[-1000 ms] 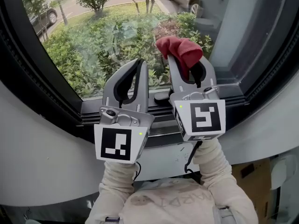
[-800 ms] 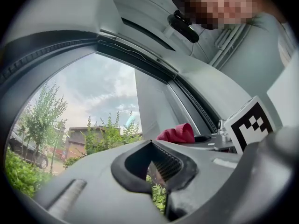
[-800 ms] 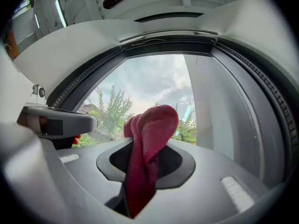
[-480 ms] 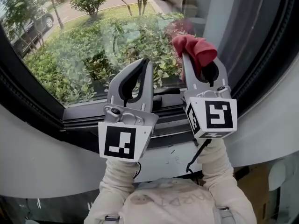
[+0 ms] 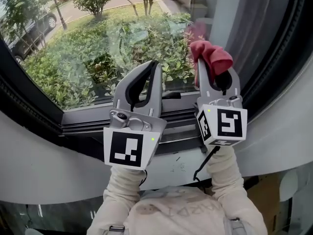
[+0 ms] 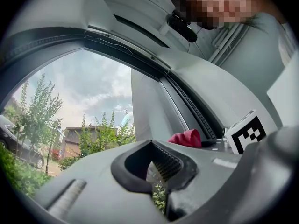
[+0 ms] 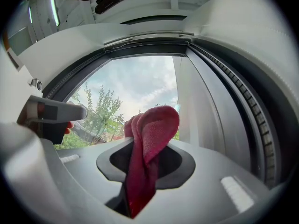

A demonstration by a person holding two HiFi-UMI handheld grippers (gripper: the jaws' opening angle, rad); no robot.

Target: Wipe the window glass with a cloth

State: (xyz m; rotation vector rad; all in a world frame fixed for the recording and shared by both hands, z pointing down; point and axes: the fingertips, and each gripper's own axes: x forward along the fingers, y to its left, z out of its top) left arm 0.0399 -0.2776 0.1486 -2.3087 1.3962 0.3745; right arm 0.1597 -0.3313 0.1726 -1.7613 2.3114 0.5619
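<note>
The window glass [image 5: 98, 43] fills the upper head view, with shrubs and a road behind it. A red cloth [image 5: 211, 57] is bunched at the tip of my right gripper [image 5: 211, 65], which is shut on it and held up against the glass near the right side of the pane. In the right gripper view the cloth [image 7: 149, 139] folds over and hangs down between the jaws. My left gripper [image 5: 153, 68] is raised beside it to the left, shut with nothing in it. From the left gripper view the cloth [image 6: 187, 137] shows past the jaws.
The dark lower window frame [image 5: 122, 119] runs just beneath both grippers. A curved dark seal [image 5: 276, 58] bounds the pane on the right. A white curved wall panel [image 5: 44, 165] lies below. Outside stand a grey pillar [image 5: 220, 9] and a parked car [image 5: 29, 28].
My right gripper has carried the cloth rightward along the glass, away from the left gripper and nearer the right frame. The left gripper has kept its place.
</note>
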